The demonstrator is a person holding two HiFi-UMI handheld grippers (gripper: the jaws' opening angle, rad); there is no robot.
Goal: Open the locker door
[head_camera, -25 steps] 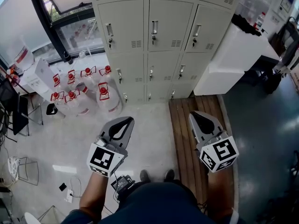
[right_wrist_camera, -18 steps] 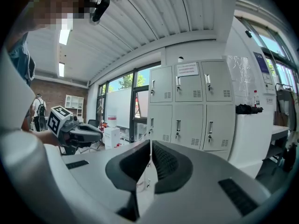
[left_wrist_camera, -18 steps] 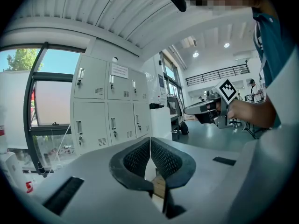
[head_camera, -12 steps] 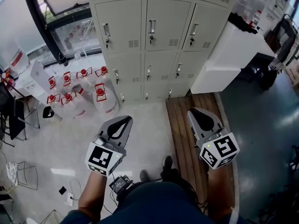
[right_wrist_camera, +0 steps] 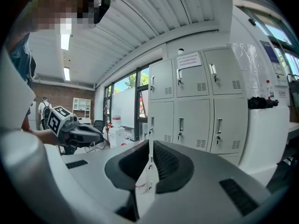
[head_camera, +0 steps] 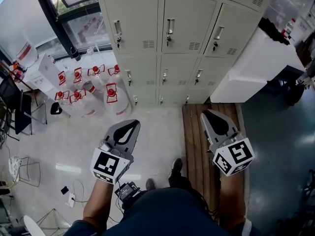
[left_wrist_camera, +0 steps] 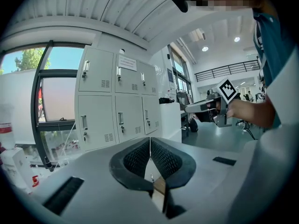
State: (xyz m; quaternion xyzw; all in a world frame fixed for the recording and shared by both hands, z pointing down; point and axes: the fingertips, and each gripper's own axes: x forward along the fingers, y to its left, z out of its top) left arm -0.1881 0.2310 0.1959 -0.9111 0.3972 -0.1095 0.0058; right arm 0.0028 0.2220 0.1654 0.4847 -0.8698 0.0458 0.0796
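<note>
Pale-floored room with a window wall [head_camera: 74, 14] on the left. Principal item: bank of light grey lockers [head_camera: 167, 43] standing against the far wall, straight ahead of the person and well apart from both grippers. Every locker door in view is shut, each carrying an upright handle [head_camera: 170, 26] with a small vent grille [head_camera: 194, 45] beside it; one upper door bears a paper notice [right_wrist_camera: 189, 59]. Floor at the foot of the lockers, left side: cluster of large clear water bottles [head_camera: 111, 100] with red caps, set before the window. Floor before the right-hand locker columns: slatted wooden platform [head_camera: 194, 136]. Right of the lockers, touching or just beside them: white cabinet [head_camera: 251, 63] with a dark object [head_camera: 273, 31] lying on top; dark blue-grey floor [head_camera: 280, 132] beyond it. Left gripper [head_camera: 132, 124]: held low and pointed toward the lockers, jaws closed pad to pad, nothing between them; marker cube [head_camera: 108, 167] at its rear. Right gripper [head_camera: 209, 114]: held level with the left one over the wooden platform, aimed the same way, jaws likewise drawn together and empty; marker cube [head_camera: 234, 156] at its rear. Person's shoe [head_camera: 177, 165] on the floor between the two grippers. Black chair [head_camera: 22, 114] at the far left edge.
</note>
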